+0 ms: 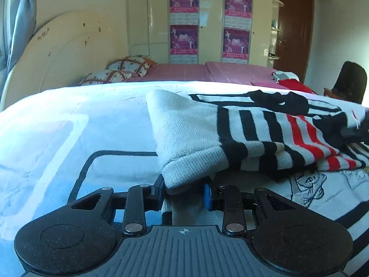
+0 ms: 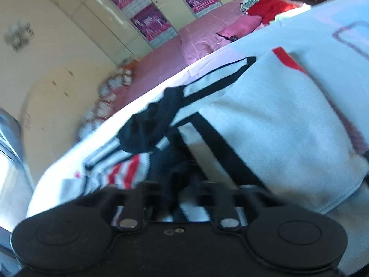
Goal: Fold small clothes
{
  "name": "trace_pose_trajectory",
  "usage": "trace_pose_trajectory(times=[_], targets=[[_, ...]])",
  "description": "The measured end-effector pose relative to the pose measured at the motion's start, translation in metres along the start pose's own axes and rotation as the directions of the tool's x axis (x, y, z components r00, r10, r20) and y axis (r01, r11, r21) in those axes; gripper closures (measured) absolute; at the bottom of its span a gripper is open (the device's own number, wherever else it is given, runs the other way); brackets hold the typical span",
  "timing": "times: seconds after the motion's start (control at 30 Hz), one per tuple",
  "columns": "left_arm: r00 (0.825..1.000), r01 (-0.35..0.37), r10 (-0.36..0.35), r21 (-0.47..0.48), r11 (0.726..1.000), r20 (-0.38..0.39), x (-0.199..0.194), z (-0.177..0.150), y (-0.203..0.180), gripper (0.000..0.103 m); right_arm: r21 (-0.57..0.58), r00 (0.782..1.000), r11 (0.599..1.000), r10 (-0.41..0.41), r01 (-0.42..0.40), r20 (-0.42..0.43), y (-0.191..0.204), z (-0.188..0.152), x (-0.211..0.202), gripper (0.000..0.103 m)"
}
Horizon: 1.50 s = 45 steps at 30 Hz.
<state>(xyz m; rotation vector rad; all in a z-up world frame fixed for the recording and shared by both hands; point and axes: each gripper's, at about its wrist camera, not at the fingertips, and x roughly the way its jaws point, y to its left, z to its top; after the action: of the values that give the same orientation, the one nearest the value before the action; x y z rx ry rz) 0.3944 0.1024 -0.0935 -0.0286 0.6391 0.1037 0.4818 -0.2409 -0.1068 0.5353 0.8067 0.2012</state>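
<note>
**Striped knit held at both ends over the white blanket**

The left gripper (image 1: pixel 184 190) is seen closed on a folded grey corner of the striped sweater (image 1: pixel 253 136); the cloth is pinched between a black finger and a blue-padded finger (image 1: pixel 208 195), and a strip of the same grey knit runs back between them toward the camera. From that pinch the sweater is spread forward and to the right across the white blanket (image 1: pixel 69 124), its plain grey part nearest the gripper, its black, white and red stripes farther right. A crumpled black part (image 1: pixel 279 102) is lifted along the far side of the garment.

In the right wrist view, which is tilted and blurred, dark fabric of the sweater (image 2: pixel 265 124) is bunched between the fingers of the right gripper (image 2: pixel 182 184) and appears to be gripped. The grey body lies just ahead and to the right, the red stripes (image 2: pixel 129 170) to the left.

Beyond the blanket's far edge a pink bedspread (image 1: pixel 184 72), a patterned pillow (image 1: pixel 120 70) and red clothing (image 2: pixel 269 8) are seen.
</note>
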Motion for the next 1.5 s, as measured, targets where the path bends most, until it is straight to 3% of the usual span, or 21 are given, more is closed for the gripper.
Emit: trace_pose_trajectory(times=[0.2,0.37,0.67,0.7,0.77,0.87,0.93,1.03,1.27,1.5], targets=[[1.0,0.015,-0.015,0.002,1.0,-0.008,0.019,0.01,-0.003,0.071,-0.094,0.987,0.995,-0.025,0.04,0.16,0.003,-0.002,-0.054,0.096],[0.998,0.06,-0.061,-0.092,0.994,-0.014,0.037,0.013,0.009,0.07,-0.126,0.985,0.987,-0.084,0.103,0.15,-0.013,-0.014,-0.065,0.097],[0.998,0.059,-0.061,-0.086,0.995,-0.024,0.047,0.014,0.003,0.07,-0.083,0.987,0.993,-0.076,0.088,0.139,-0.026,-0.018,-0.062,0.096],[0.998,0.056,-0.058,-0.079,0.995,-0.026,0.047,0.016,0.003,0.07,-0.073,0.988,0.995,-0.063,0.074,0.142,-0.027,-0.018,-0.063,0.094],[0.999,0.044,-0.045,-0.051,0.998,-0.029,0.048,0.018,-0.002,0.07,-0.045,0.987,0.997,-0.055,0.063,0.151,-0.029,-0.016,-0.064,0.071],[0.999,0.03,-0.031,-0.023,0.999,-0.026,0.048,0.018,-0.007,0.07,0.018,0.994,0.999,-0.029,0.027,0.109,-0.038,-0.011,-0.052,0.065],[0.999,0.032,-0.033,-0.028,0.999,-0.028,0.048,0.018,-0.007,0.07,0.019,0.997,1.0,-0.021,0.019,0.073,-0.04,-0.01,-0.042,0.07],[0.999,0.044,-0.046,-0.051,0.998,-0.03,0.049,0.018,-0.002,0.07,-0.031,0.998,0.999,-0.035,0.037,0.059,-0.037,-0.013,-0.037,0.097],[0.999,0.04,-0.042,-0.056,0.998,-0.027,0.051,0.016,-0.004,0.07,-0.076,0.99,0.996,-0.025,0.036,0.137,-0.038,-0.014,-0.065,0.098],[0.998,0.046,-0.049,-0.06,0.997,-0.037,0.052,0.018,-0.001,0.069,-0.1,0.99,0.988,-0.109,0.118,0.089,-0.041,-0.022,-0.049,0.098]])
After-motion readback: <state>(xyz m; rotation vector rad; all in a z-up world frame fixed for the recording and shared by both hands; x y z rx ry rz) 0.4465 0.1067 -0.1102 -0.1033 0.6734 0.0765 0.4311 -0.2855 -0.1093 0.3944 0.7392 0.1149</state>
